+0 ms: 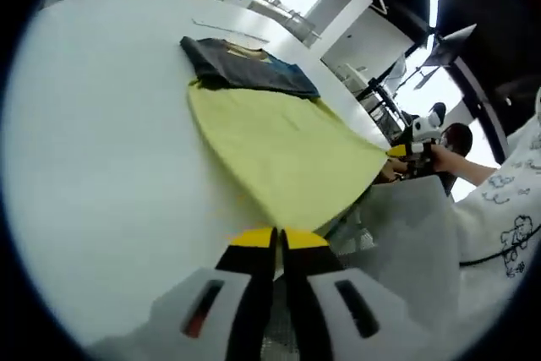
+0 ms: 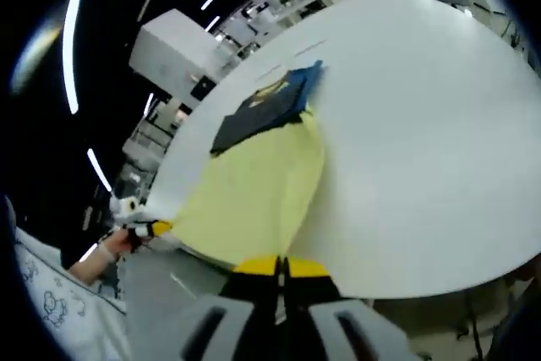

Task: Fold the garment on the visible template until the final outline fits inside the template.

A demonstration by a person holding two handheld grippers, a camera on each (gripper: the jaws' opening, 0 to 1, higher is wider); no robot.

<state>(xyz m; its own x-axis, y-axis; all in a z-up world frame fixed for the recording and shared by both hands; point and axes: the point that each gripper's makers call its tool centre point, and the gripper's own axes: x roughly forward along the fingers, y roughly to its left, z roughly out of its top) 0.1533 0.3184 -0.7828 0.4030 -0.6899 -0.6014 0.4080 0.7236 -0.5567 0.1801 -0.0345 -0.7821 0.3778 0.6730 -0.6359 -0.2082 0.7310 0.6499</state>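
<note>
Two garments lie on the white table (image 1: 93, 150): a yellow garment (image 1: 287, 154) spread toward the near edge, and a folded dark garment (image 1: 245, 65) touching its far end. No writing is legible. Both the left gripper (image 1: 279, 238) and the right gripper (image 2: 279, 266) pinch the yellow garment's near hem, jaws clenched. Bare tabletop surrounds the cloth.

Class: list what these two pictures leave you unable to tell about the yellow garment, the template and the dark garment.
- Template: none discernible on the white table.
- Yellow garment: near corners hidden behind each view's own jaws.
- Dark garment: small and blurred in the right gripper view, print unreadable.
- Right gripper: tiny, grip unclear.
</note>
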